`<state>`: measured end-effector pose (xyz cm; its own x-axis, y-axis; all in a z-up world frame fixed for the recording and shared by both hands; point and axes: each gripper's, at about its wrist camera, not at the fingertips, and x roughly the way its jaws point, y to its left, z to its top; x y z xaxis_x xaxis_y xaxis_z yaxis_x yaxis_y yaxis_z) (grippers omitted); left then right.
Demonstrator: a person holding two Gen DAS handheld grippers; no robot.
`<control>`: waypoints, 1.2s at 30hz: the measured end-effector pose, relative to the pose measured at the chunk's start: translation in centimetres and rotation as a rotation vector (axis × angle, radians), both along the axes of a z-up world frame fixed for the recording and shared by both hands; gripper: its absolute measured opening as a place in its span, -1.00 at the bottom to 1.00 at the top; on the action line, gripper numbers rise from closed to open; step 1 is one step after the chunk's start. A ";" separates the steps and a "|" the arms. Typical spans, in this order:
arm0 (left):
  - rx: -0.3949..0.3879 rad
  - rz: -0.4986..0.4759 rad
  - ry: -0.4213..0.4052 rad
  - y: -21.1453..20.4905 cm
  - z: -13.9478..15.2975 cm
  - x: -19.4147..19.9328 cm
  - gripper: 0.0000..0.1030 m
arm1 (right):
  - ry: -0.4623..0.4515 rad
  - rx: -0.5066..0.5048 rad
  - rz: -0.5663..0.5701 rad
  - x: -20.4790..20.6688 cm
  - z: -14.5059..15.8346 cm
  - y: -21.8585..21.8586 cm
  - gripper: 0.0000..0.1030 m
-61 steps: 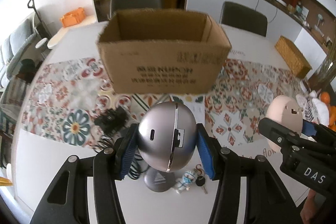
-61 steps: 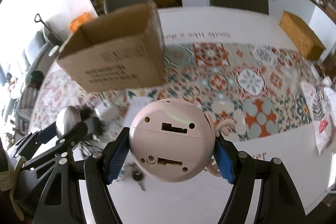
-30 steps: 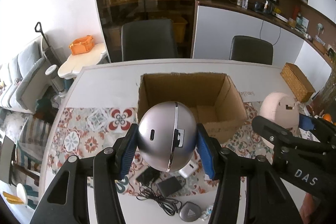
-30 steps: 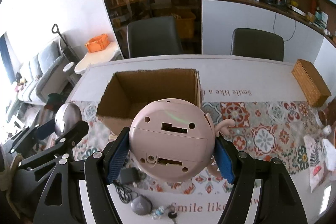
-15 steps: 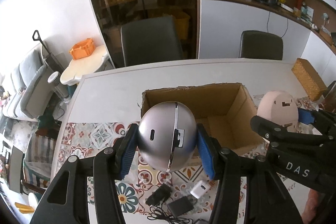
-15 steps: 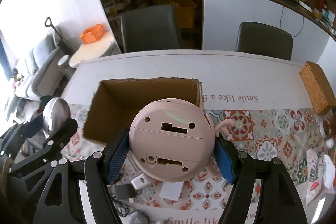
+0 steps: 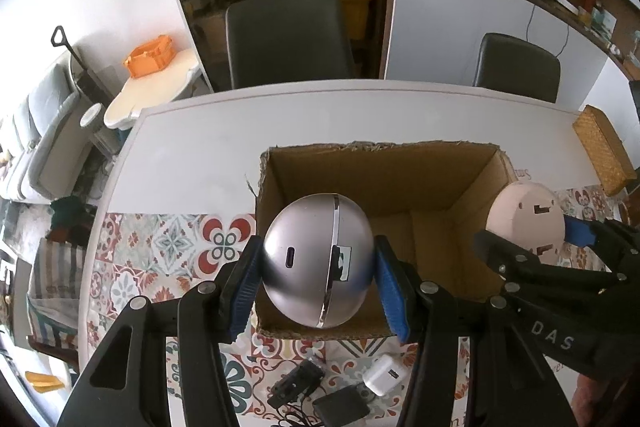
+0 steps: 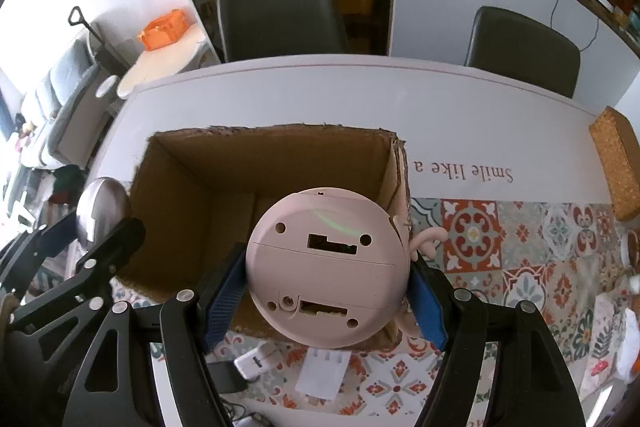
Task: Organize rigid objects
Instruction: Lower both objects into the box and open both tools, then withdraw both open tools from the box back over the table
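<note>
We have carried both loads over the box [image 7: 380, 179]: left gripper [image 7: 318, 285] clamps the silver ball [image 7: 316, 259], right gripper [image 8: 326, 301] clamps the pink toy [image 8: 326, 267]; next, release.

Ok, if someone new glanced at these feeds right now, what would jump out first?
The two round gadgets: a silver ball-shaped device clamped in the left hand-held gripper, and a pink round device, underside showing, clamped in the right hand-held gripper. Both appear poised over the open cardboard box on the white table, with chargers and cables on the patterned runner in front of it.
</note>
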<state>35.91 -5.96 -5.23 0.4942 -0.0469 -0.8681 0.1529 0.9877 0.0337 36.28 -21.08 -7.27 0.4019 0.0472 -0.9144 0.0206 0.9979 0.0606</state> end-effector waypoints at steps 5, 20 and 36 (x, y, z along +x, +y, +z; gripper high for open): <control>0.029 0.012 -0.023 -0.1 0.0 0.0 0.25 | -0.001 -0.017 -0.001 0.4 -0.8 0.1 0.63; 0.033 0.074 -0.084 0.9 1.7 -3.5 0.49 | -0.074 -0.057 -0.080 -3.0 1.9 -1.2 0.67; -0.005 0.132 -0.195 2.5 5.8 -10.3 1.00 | -0.185 -0.035 -0.088 -10.0 5.5 -0.6 0.67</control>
<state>25.59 -3.45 0.59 0.6545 0.0253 -0.7556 0.0139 0.9989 0.0455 26.28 -21.69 -1.81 0.5645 -0.0263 -0.8250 0.0995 0.9944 0.0363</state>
